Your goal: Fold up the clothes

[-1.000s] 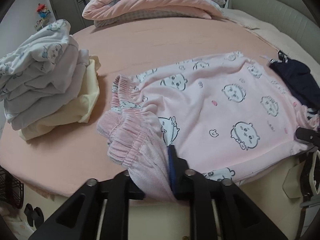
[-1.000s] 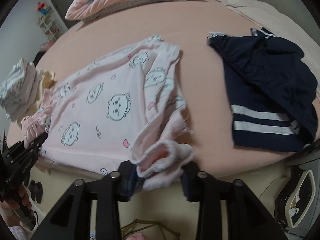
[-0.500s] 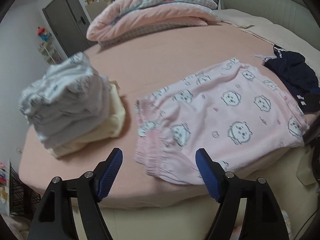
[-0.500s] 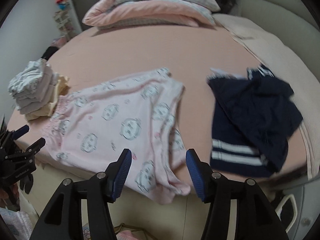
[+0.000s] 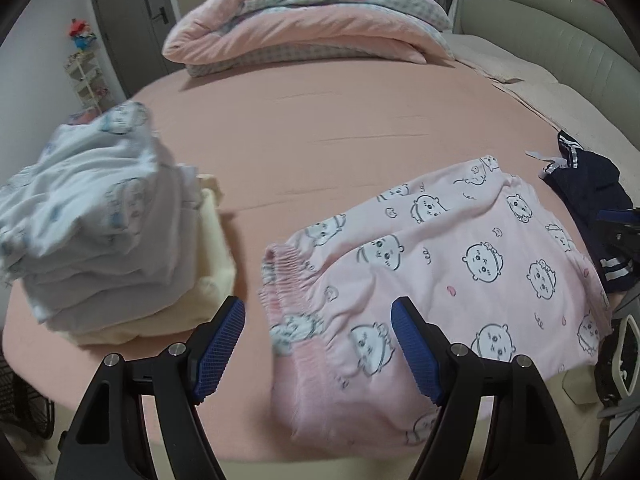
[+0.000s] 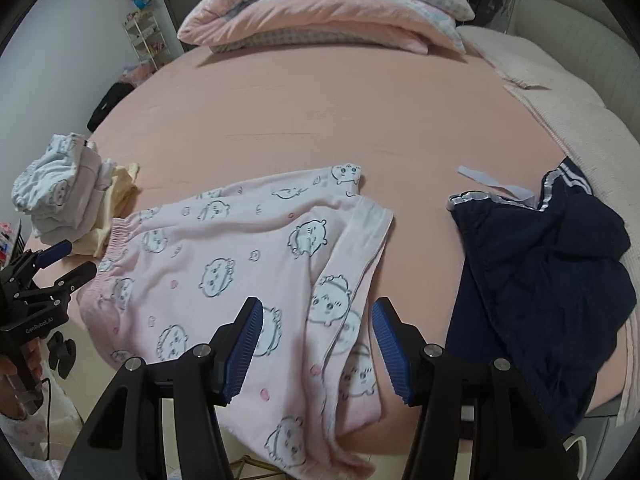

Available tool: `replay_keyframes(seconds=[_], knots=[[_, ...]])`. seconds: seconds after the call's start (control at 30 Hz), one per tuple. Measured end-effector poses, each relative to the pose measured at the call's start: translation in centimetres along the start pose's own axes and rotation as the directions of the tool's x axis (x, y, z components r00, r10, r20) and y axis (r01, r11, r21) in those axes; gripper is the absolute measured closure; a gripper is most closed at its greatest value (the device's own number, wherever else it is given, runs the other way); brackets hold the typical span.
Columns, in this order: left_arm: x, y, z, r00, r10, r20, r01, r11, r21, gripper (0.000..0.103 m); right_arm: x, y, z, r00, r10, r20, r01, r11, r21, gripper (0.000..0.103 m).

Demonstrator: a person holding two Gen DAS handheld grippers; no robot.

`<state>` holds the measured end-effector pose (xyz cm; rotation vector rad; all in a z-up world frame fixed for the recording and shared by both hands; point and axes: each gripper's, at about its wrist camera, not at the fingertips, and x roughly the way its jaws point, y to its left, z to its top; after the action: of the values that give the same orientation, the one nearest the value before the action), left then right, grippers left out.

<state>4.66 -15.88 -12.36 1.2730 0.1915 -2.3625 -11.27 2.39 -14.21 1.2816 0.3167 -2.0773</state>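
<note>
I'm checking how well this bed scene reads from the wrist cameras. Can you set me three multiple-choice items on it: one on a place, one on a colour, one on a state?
1. Where does the folded stack lie relative to the pink pyjama trousers, in the left wrist view?
A. to their left
B. on top of them
C. to their right

2. What colour is the garment to the right of the pink trousers in the right wrist view?
A. red
B. dark navy with white stripes
C. green

3. How do the two grippers stand?
A. both shut on cloth
B. only one open
C. both open, holding nothing

Answers: 1 A, the stack sits apart, left of the waistband. 2 B, white bands show along its edges. 3 C, the left gripper and right gripper both show spread blue pads.
</note>
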Motion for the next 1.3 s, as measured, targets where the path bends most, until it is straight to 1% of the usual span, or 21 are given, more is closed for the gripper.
replay_keyframes(seconds=[0.1,0.2,0.3,0.37,0.47,0.57,0.63,0.7,0.83,0.87,0.93,1.07,1.2,1.3], knots=[[1.4,-0.2,0.5,0.999,-0.011,-0.039,0.011,1.0,0.006,0.028,0.9,-0.8,0.9,0.999,0.015,-0.031,-0.014,1.0,0.009,0.047],[2.3,-0.5,1.0,0.999,0.009,-0.052,-0.007,0.999,0.039,0.028,1.9,-1.5,1.9,0.998,0.03,-0.062,-0.029,0.999,0.018,0.047],[3.1,-0.6,1.4,0.998,0.014,-0.054,-0.01,0.998,0.065,0.028,2.2,-2.6,2.9,0.996,0.067,-0.064,-0.063,0.996,0.059,0.047],[3.9,-0.5,1.9,0.998,0.006,-0.064,-0.002,0.998,0.069,0.028,2.5,-3.2,3.6,0.996,0.068,-0.053,-0.064,0.995,0.073,0.047],[5.0,-0.1,2.7,0.997,0.025,-0.071,-0.02,0.997,0.068,0.028,3.1,-3.2,4.5,0.997,0.066,-0.037,-0.063,0.996,0.068,0.047],[5.3,0.6,3.6,0.998,0.011,-0.066,-0.008,0.999,0.042,0.028,4.4,-3.0,5.3,0.997,0.066,-0.048,-0.065,0.997,0.035,0.047],[5.5,1.3,4.1,0.998,-0.011,-0.066,0.011,1.0,0.014,0.028,5.8,-2.9,5.7,0.995,0.06,-0.075,-0.059,0.998,0.01,0.047],[5.6,2.0,4.6,0.997,-0.032,-0.072,0.031,0.999,-0.018,0.028,7.0,-3.2,6.1,0.994,0.049,-0.095,-0.048,0.999,0.018,0.047],[6.5,3.0,4.9,0.996,-0.027,-0.08,0.024,0.999,-0.046,0.028,8.9,-4.3,6.8,0.992,0.046,-0.114,-0.039,0.997,0.068,0.047],[6.9,3.2,4.9,0.996,-0.026,-0.086,0.021,0.998,-0.054,0.028,9.2,-4.5,6.9,0.992,0.056,-0.117,-0.047,0.996,0.076,0.047],[7.7,3.5,4.9,0.994,-0.04,-0.104,0.033,0.997,-0.07,0.028,9.9,-4.7,7.1,0.99,0.062,-0.128,-0.053,0.996,0.074,0.047],[8.9,3.9,4.7,0.99,-0.081,-0.119,0.069,0.992,-0.103,0.028,10.7,-4.3,7.1,0.988,0.062,-0.139,-0.058,0.998,0.034,0.047],[9.9,3.7,4.4,0.99,-0.057,-0.131,0.048,0.996,-0.071,0.028,11.3,-3.2,6.6,0.991,0.014,-0.132,-0.02,0.999,-0.039,0.047],[9.8,3.1,4.0,0.994,-0.015,-0.108,0.012,1.0,-0.021,0.029,11.6,-2.4,6.3,0.992,-0.027,-0.122,0.015,0.995,-0.098,0.049]])
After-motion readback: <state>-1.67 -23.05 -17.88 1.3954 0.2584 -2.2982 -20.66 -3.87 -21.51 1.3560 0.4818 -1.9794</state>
